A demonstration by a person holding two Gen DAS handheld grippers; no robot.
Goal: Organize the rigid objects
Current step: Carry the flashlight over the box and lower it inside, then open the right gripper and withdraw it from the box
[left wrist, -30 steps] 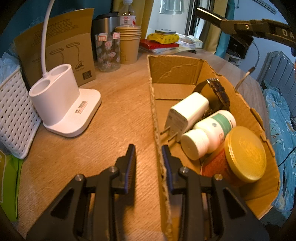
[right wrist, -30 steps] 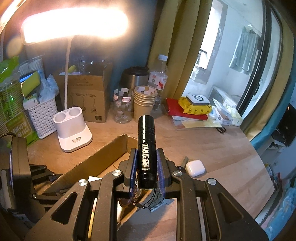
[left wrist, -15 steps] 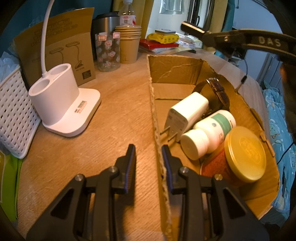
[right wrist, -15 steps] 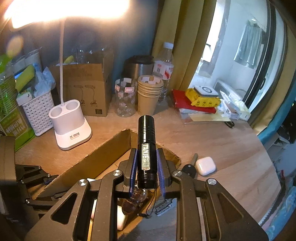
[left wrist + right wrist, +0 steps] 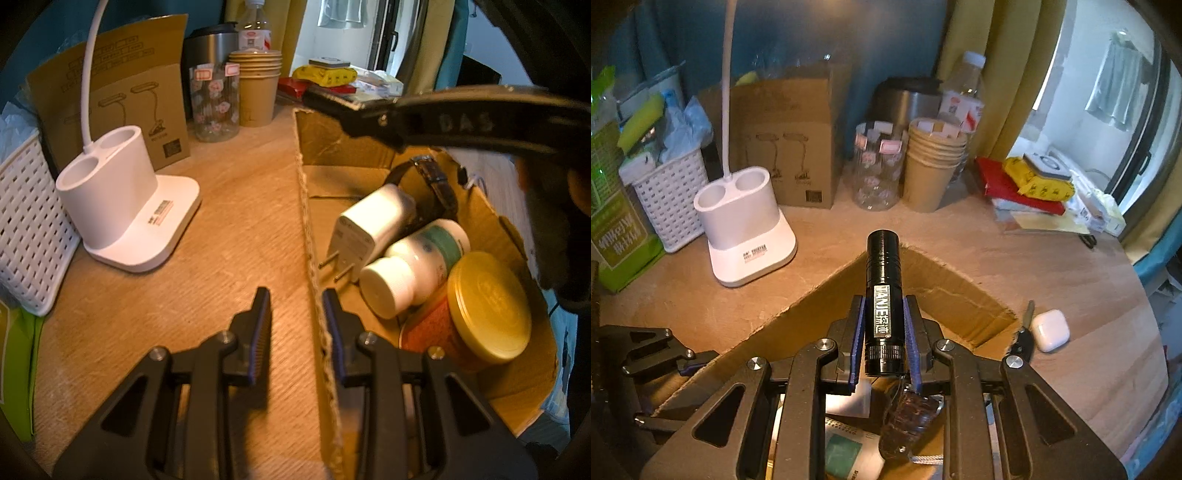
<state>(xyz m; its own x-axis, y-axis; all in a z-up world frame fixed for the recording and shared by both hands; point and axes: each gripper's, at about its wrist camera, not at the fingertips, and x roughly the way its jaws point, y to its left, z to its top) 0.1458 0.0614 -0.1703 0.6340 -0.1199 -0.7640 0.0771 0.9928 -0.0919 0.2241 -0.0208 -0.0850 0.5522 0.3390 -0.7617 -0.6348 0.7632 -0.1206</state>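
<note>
Right gripper (image 5: 884,339) grips a black flashlight (image 5: 884,295) over the cardboard box (image 5: 373,177) — left gripper (image 5: 297,317) fingers narrow, straddling the box's wall.

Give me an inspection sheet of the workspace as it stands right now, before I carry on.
Surface: wooden table, bare patches between items.
Job's things: open cardboard box holding a white charger, white bottle, gold-lidded jar and a watch; black flashlight in the right claw; white earbud case and a key on the table beside the box.
Clutter: lamp base, white basket, paper cups, glass jar, steel flask.
Grippers: left claw straddles the box's near wall, pads apart from it; right claw shut on the flashlight above the box.
Cables: nothing seen.
Surroundings: curtain, window.
</note>
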